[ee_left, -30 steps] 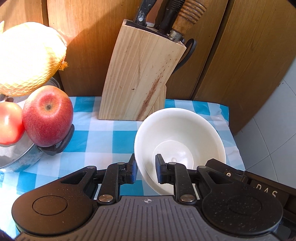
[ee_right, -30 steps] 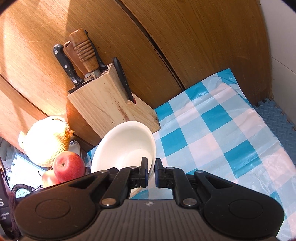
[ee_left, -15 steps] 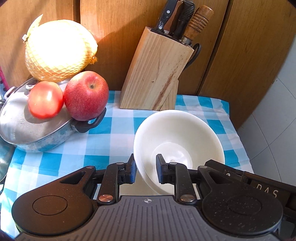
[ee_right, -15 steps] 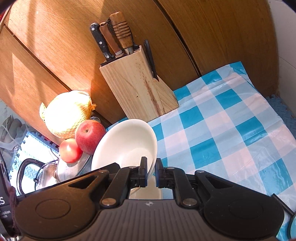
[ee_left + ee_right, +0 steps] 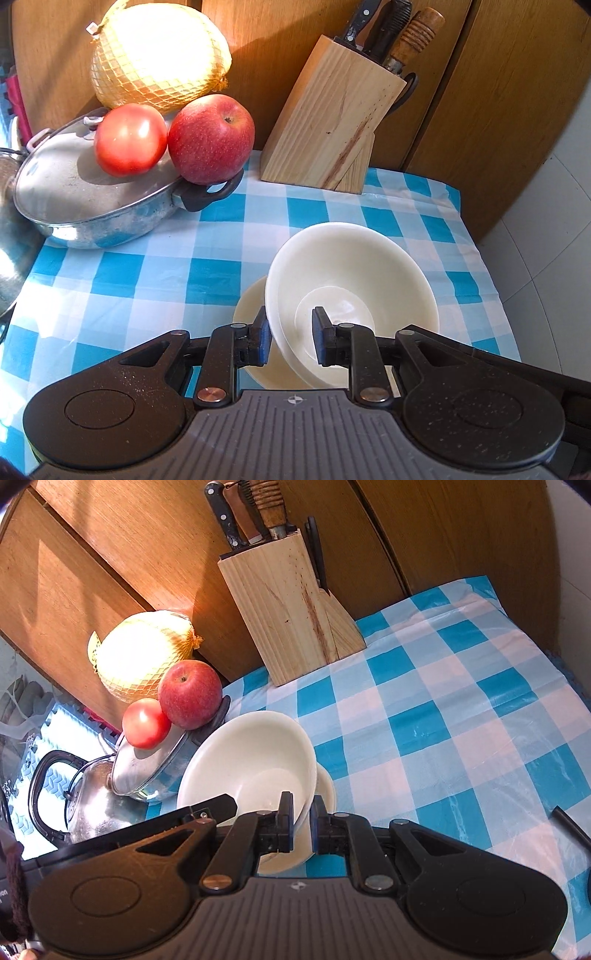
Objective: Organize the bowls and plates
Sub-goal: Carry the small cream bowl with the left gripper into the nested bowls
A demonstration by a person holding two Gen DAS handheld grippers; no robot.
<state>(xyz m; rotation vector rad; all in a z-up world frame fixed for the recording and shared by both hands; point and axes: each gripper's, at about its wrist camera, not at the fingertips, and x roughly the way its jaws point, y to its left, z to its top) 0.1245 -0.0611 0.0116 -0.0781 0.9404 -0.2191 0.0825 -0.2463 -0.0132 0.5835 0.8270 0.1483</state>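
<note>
Checked cloth carries a plate; the bowl hangs tilted directly over it (rim clamped by both grippers, on opposite sides).

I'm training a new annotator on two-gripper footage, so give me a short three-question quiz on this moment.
1. True or false: both grippers grip the rim of the same white bowl.
2. What lies directly under that bowl: A) a pale plate, B) the pot lid, C) the knife block?
3. Fill in: the apple and the ______ rest on the pot lid.

Key:
1. True. The left gripper and the right gripper each have their jaws closed on its rim, on opposite sides.
2. A
3. tomato
</note>
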